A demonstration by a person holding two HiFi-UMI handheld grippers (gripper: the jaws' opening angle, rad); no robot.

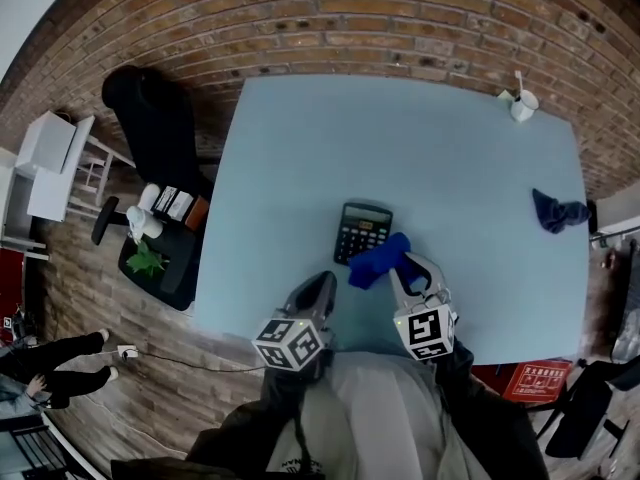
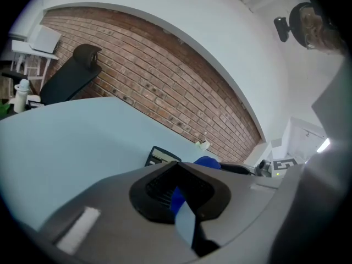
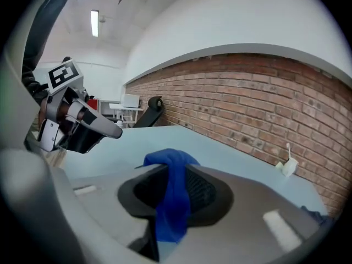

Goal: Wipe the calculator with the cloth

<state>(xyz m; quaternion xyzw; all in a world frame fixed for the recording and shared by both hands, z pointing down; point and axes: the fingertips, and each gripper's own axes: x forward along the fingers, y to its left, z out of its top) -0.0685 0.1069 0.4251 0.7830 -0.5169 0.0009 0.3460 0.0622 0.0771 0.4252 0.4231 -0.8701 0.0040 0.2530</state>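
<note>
- The calculator (image 1: 362,231) lies flat on the light blue table (image 1: 420,148), about midway between the left and right edges and somewhat nearer the near edge.
- The blue cloth (image 1: 378,262) hangs bunched at the calculator's near right corner, clamped between the jaws of the right gripper (image 1: 410,271).
- The left gripper (image 1: 322,290) has its jaws pressed together, empty, just off the calculator's near edge.
- A dark blue rag (image 1: 556,211) lies by the table's right edge.
- A white cup (image 1: 523,105) stands at the far right corner.
- A black chair (image 1: 150,118) stands beyond the left edge.
</note>
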